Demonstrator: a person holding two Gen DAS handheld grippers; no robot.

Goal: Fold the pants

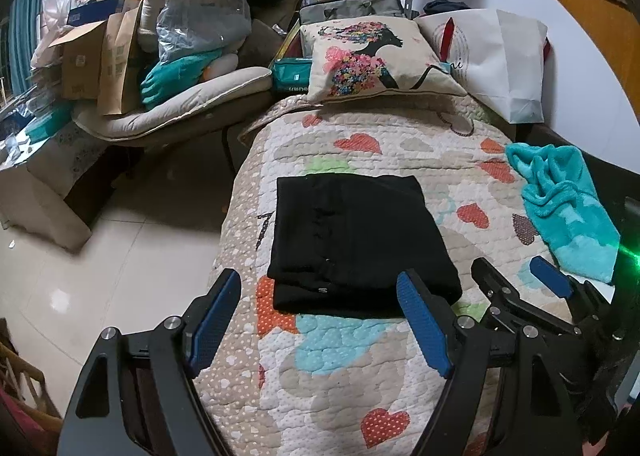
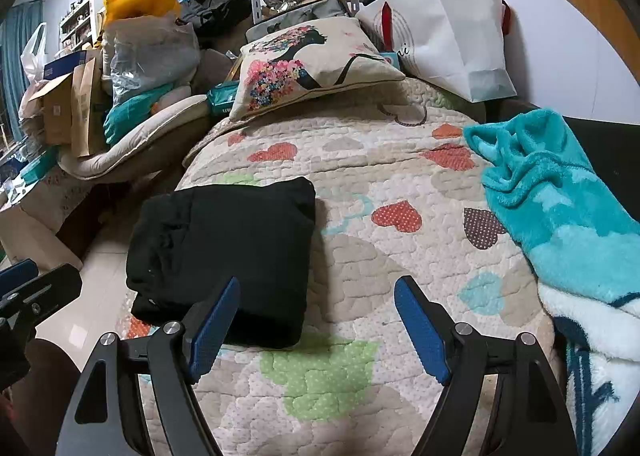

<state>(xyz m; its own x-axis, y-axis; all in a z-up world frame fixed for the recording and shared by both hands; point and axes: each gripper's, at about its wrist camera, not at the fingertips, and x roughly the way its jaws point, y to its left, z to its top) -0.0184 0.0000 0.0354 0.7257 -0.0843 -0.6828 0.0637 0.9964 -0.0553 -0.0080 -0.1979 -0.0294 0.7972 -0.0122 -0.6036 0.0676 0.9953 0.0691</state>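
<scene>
The black pants (image 1: pixel 356 240) lay folded into a neat, thick square on the quilt (image 1: pixel 360 356) with the colored hearts. In the left wrist view they sat in the middle of the frame. In the right wrist view they sat at the middle left, close to the quilt's left edge, with the pale floor just past them.

The left gripper (image 1: pixel 320 292) filled the bottom of its own view. Its two blue pads (image 1: pixel 216 320) were spread wide apart and nothing was between them. The right pad overlapped the near edge of the pants in the picture, but I could not tell if it touched them.

The right gripper (image 2: pixel 318 302) sat at the bottom of its own view. Its jaws were spread wide too, with only quilt showing in the gap. Its left pad showed in front of the near corner of the pants, and I could not tell if they met. This gripper also peeked in at the lower right of the left wrist view.

A fluffy teal blanket (image 2: pixel 556 211) lay bunched at the right side of the frame, well apart from the pants. A pillow (image 1: pixel 368 55) with a flowery picture rested at the far end of the quilt, near the top middle. A white paper bag (image 1: pixel 500 59) stood just beside it, at the upper right. Boxes and bags were piled in the upper left.
</scene>
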